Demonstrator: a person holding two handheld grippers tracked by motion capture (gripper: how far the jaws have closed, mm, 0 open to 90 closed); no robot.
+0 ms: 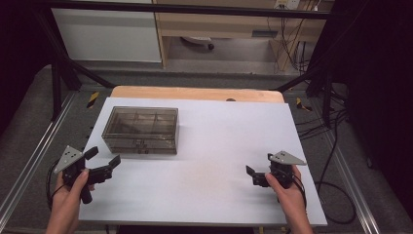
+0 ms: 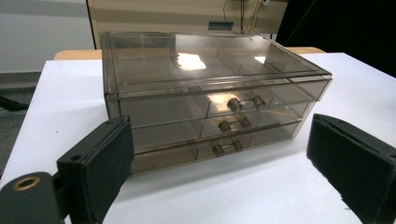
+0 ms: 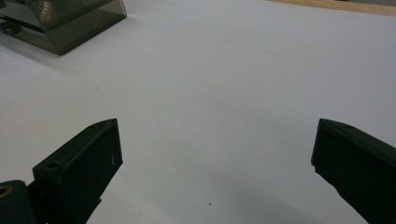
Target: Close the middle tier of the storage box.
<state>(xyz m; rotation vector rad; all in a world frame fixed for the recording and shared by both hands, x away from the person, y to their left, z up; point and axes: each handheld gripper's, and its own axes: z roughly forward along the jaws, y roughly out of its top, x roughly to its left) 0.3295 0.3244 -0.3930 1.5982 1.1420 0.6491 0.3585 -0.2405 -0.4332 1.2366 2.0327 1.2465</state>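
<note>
Smoke-tinted clear plastic is what I face: a small drawer box (image 2: 212,98) with three shallow drawers stacked under a flat lid, all three looking pushed in, each with a little twin-knob handle (image 2: 243,103) near the middle of its front. The box sits on the white table (image 1: 209,165), and I take it as my landmark. My left claw (image 1: 103,164) hovers just in front of the box, toward its left front corner, jaws spread wide and holding nothing, aimed at the drawer fronts. My right claw (image 1: 257,176) hangs well apart from the box, off beyond its right end and nearer to me, also gaping wide and empty above bare table; from there I catch a corner of the box (image 3: 65,21) at the far upper left. My guess is that a drawer is the aim, and the handles worry me: they are small, slick and close together, so a wide jaw coming in at an angle could slip off or catch two drawers at once. The box looks light with nothing bracing it; a one-sided pull may drag or swivel it toward me instead of sliding a drawer out. Steadying it with the far claw would likely help.
</note>
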